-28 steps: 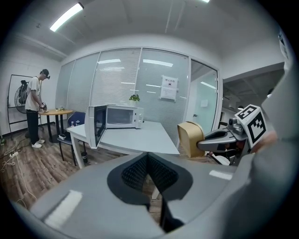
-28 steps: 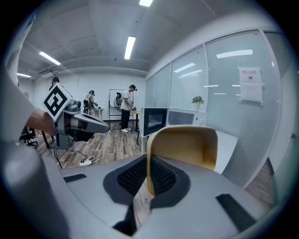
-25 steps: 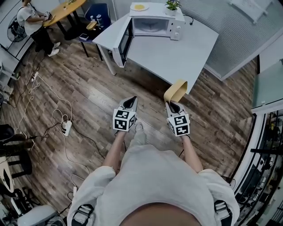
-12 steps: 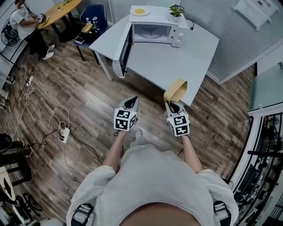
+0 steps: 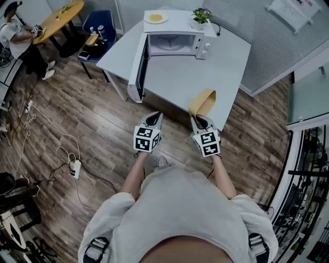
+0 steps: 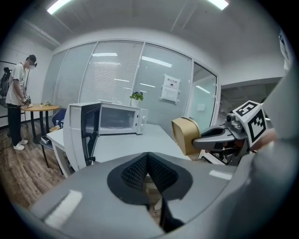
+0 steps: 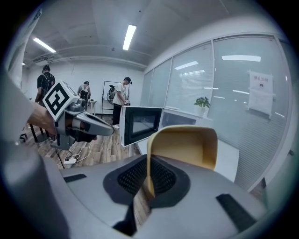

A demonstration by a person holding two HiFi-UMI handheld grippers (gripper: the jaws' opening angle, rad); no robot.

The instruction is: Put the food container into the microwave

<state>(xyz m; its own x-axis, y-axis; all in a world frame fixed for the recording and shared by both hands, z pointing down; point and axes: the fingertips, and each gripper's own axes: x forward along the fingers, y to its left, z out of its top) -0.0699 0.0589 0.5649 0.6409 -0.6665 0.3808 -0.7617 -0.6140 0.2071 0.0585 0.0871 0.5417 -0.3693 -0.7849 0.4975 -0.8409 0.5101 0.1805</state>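
Observation:
A tan food container is pinched by its rim in my right gripper, tilted on edge, over the near edge of the white table. It fills the middle of the right gripper view as container. My left gripper is shut with nothing in it, over the wooden floor just short of the table. The white microwave stands at the table's far side with its door swung open toward me. In the left gripper view the microwave is ahead and the container is to the right.
A plate and a small potted plant sit on top of the microwave. A blue chair and a round wooden table with a person beside it are at the far left. Cables and a power strip lie on the floor at left.
The table and microwave have come closer in the head view. Both grippers keep their hold and spacing; the container now overlaps the table's near edge.

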